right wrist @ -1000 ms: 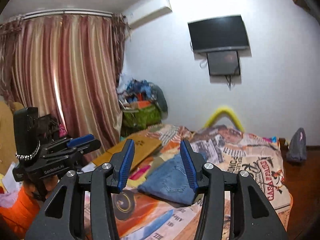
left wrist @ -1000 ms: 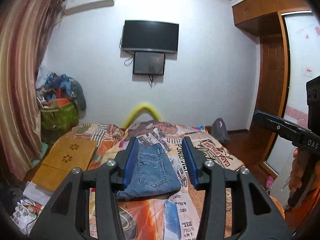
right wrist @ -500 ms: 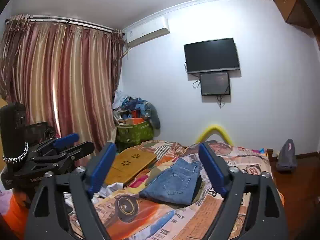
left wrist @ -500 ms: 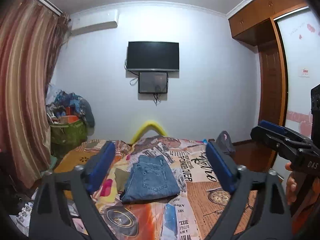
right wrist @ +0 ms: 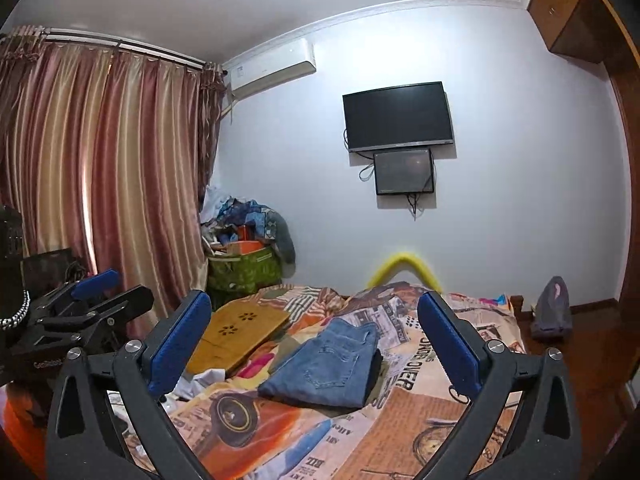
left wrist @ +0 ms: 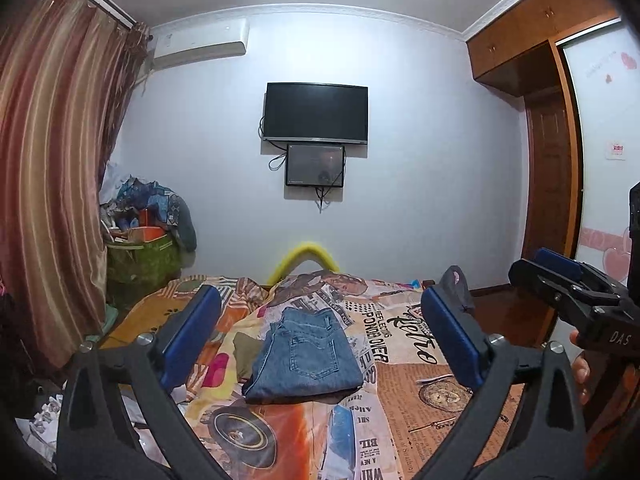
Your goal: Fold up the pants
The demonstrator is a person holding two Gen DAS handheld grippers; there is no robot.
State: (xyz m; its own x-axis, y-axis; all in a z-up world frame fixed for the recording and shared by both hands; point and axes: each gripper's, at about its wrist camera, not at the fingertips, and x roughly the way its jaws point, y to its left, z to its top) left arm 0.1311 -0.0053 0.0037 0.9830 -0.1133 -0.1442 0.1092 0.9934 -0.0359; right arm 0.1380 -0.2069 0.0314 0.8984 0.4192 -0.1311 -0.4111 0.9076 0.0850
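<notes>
While the left wrist view shows the left gripper [left wrist: 320, 338] just spread wide with nothing between its pads, the folded jeans [left wrist: 306, 358] lie flat on the bedspread [left wrist: 424, 380], well beyond the tips. The right gripper [left wrist: 560, 276] is cut off at the edge.

Right wrist view: right gripper [right wrist: 314, 338] also just spread wide, holding nothing; jeans [right wrist: 332, 364] ahead, their far side hidden.

My two wrist cameras look level across the bed [left wrist: 420, 364] from its near end; both frame the folded jeans [left wrist: 306, 356] centrally.
</notes>
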